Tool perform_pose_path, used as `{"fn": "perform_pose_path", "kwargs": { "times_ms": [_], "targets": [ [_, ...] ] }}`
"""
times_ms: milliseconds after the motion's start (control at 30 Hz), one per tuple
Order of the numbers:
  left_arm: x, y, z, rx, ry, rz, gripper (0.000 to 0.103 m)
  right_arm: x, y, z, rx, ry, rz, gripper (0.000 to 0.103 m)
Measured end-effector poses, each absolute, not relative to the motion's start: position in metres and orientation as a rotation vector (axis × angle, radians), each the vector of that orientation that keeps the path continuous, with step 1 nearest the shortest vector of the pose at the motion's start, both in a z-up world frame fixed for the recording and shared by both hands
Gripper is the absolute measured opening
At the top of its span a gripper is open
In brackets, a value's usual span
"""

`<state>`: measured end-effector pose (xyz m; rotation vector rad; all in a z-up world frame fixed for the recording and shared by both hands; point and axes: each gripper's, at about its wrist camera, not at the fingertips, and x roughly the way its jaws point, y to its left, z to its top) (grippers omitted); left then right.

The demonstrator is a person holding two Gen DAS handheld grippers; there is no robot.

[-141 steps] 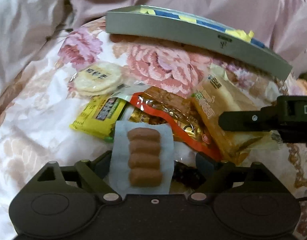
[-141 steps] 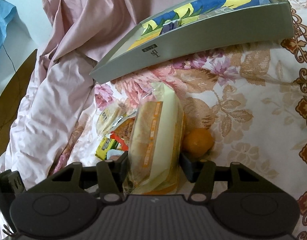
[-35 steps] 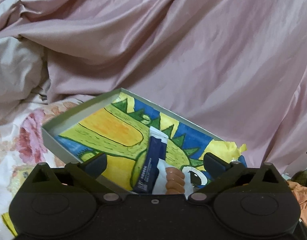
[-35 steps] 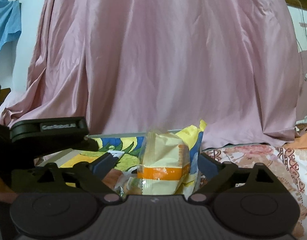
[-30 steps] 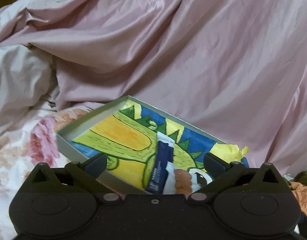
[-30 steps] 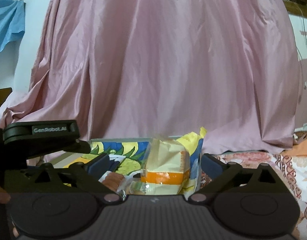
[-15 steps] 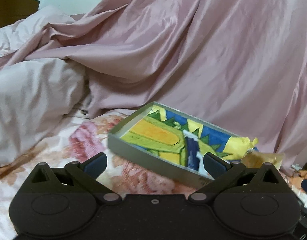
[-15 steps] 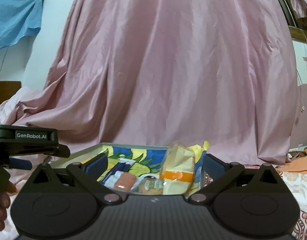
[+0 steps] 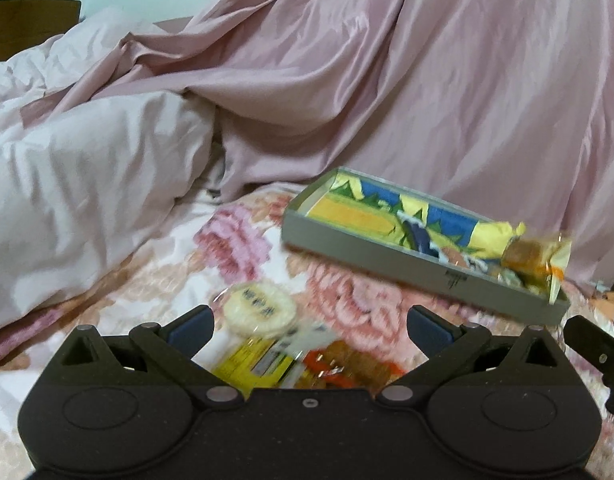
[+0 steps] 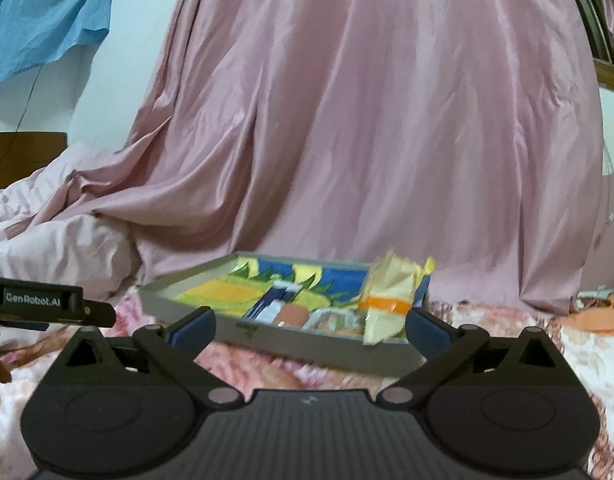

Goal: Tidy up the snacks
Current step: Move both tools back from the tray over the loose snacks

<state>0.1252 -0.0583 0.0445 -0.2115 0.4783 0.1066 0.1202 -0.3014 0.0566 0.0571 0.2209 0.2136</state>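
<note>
Left gripper [image 9: 310, 326] spread wide and empty, right gripper [image 10: 310, 326] likewise, grey tray [image 10: 307, 346] holding a yellow bread packet [image 10: 389, 304] – blurred, perhaps leaning – round cracker [image 9: 260, 311] on the floral bedspread [image 9: 243, 248]

Blurred snack packets [image 9: 307, 364] behind jaws

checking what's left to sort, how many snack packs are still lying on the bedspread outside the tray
3 that I can make out: a round rice cracker pack, a yellow packet just in front of it, and a red-edged pack beside that. The left tool's body may hide others.
</note>
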Motion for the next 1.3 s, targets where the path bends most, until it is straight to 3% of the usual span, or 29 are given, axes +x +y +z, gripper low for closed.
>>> {"fn": "perform_pose_path", "kwargs": {
  "times_ms": [700, 1300],
  "targets": [
    [0.086, -0.026, -0.015, -0.155, 0.683, 0.050, 0.102, 0.093, -0.256, 0.027, 0.038, 0.555, 0.350, 0.103],
    [0.096, -0.050, -0.024, -0.031, 0.726, -0.016, 0.102, 0.122, -0.250, 0.007, 0.041, 0.743, 0.342, 0.103]
  ]
}}
